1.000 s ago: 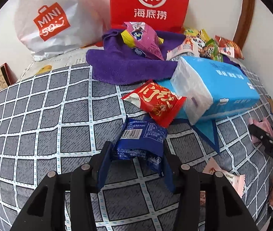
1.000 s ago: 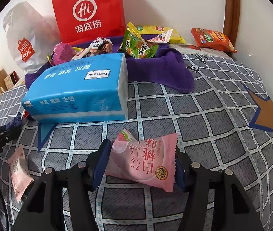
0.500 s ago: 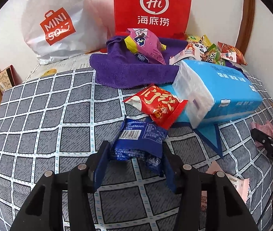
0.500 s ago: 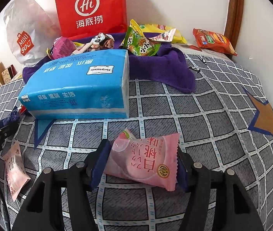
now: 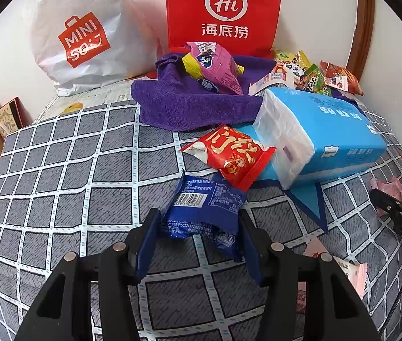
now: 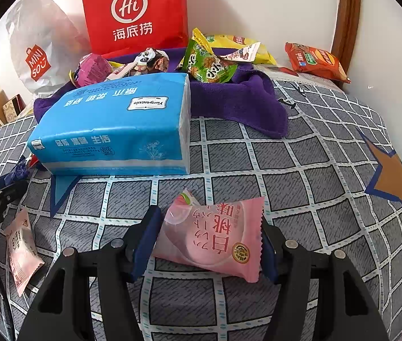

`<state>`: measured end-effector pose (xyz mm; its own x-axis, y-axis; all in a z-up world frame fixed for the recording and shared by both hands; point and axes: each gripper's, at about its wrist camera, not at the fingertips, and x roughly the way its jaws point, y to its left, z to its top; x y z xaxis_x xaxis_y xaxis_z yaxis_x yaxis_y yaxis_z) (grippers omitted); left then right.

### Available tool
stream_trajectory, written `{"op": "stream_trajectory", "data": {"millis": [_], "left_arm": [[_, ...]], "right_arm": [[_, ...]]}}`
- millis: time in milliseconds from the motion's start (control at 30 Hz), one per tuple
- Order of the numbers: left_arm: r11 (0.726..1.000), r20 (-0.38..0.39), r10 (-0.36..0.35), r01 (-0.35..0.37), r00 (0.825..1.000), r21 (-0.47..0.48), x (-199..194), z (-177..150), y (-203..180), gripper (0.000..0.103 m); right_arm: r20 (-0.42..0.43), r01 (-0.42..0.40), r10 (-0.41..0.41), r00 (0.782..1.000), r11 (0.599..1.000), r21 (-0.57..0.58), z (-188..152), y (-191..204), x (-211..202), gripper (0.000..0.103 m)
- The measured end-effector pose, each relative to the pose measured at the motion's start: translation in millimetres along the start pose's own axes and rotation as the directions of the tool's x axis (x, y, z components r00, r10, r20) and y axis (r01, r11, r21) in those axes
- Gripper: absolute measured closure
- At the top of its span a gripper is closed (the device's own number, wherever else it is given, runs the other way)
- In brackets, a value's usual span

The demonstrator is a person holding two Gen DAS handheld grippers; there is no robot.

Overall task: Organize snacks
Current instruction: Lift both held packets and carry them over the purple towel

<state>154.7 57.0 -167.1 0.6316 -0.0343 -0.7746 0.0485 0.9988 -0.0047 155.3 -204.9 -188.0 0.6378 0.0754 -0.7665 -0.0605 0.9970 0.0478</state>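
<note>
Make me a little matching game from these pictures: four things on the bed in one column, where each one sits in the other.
Things:
1. dark blue packet
2. pink peach packet
3. red packet
4. green packet

Places:
A. on the purple towel
B. between the right tongs
C. leaning against the blue tissue pack
D. between the left tongs

Pairs: 1-D, 2-B, 3-C, 4-A

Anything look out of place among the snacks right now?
Yes: a blue tissue pack lies on the checked bedspread among the snacks, beside the purple towel, which is rumpled with packets heaped on it. A red packet leans against the pack's end.
</note>
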Motion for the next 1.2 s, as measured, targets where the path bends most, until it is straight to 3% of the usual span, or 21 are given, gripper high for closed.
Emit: {"op": "stream_trajectory", "data": {"millis": [167, 333, 433, 867, 1200], "left_arm": [[0.997, -0.05, -0.049, 0.046, 0.998, -0.056, -8.7, 5.4, 9.2, 0.057], [0.997, -0.019, -0.028, 0.027, 0.999, -0.07, -32.4, 13.9, 10.1, 0.057], [0.995, 0.005, -0.051, 0.051, 0.999, -0.085, -51.2, 22.1, 8.3, 0.057], [0.987, 0.118, -0.129, 0.139, 0.985, -0.081, -117.3, 78.7, -13.7, 0.057], [0.99, 0.162, -0.121, 0.131, 0.979, -0.054, -122.9, 124.0, -28.4, 0.057]], "right_arm": [[0.009, -0.006, 0.006, 1.0, 1.0, 0.02, -1.4, -4.3, -4.6, 0.043], [0.035, 0.015, -0.016, 0.999, 0.999, 0.041, 3.4, -12.5, -19.2, 0.044], [0.067, 0.016, -0.019, 0.998, 0.999, 0.038, 12.7, -14.5, -38.1, 0.044], [0.202, -0.032, 0.021, 0.979, 0.998, 0.052, 91.8, -10.7, -124.0, 0.043], [0.224, -0.02, 0.014, 0.974, 1.0, 0.022, 143.7, -4.8, -131.4, 0.043]]}}
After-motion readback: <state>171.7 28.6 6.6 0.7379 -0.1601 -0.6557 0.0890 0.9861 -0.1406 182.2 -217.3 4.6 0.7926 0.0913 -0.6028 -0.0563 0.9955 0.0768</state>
